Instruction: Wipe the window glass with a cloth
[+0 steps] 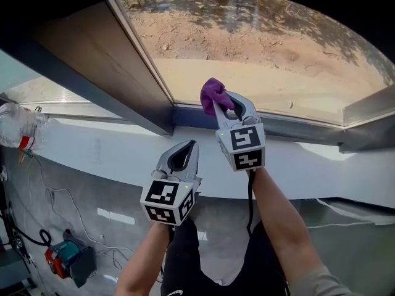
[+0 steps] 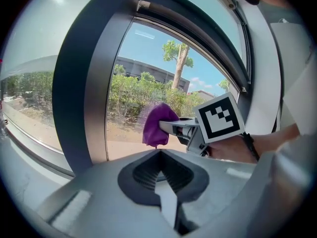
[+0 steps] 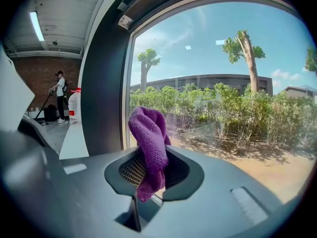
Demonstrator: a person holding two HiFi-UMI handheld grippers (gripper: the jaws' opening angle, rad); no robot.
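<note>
Where the window glass (image 1: pixel 259 48) meets its lower frame, the right gripper (image 1: pixel 225 100) is held up close to the pane, its jaws clamped on a purple cloth (image 1: pixel 213 94). The cloth bunches out past the jaw tips toward the glass, with a shorter tail hanging down between the jaws on the near side. Whether the cloth actually presses on the glass cannot be told from any view, though it sits just in front of the pane's bottom edge. The left gripper (image 1: pixel 185 150) hangs lower and further back from the glass, over the white sill (image 1: pixel 123 147) that runs along beneath the pane. Its jaws are drawn together with nothing between them, and its tips point up toward the right gripper. A dark frame post (image 1: pixel 92 60) bounds the glass on its left side, and the cloth is nearer to that post than to the opposite edge of the pane. Beyond the post, well away from the glass, a clear water bottle (image 1: pixel 15 125) with a red label stands on the sill. Through the glass, sandy ground, green shrubs, trees and a low building show under a blue sky. On the room side, well back from the glass, a person (image 3: pixel 59 93) stands by a brick wall.
</note>
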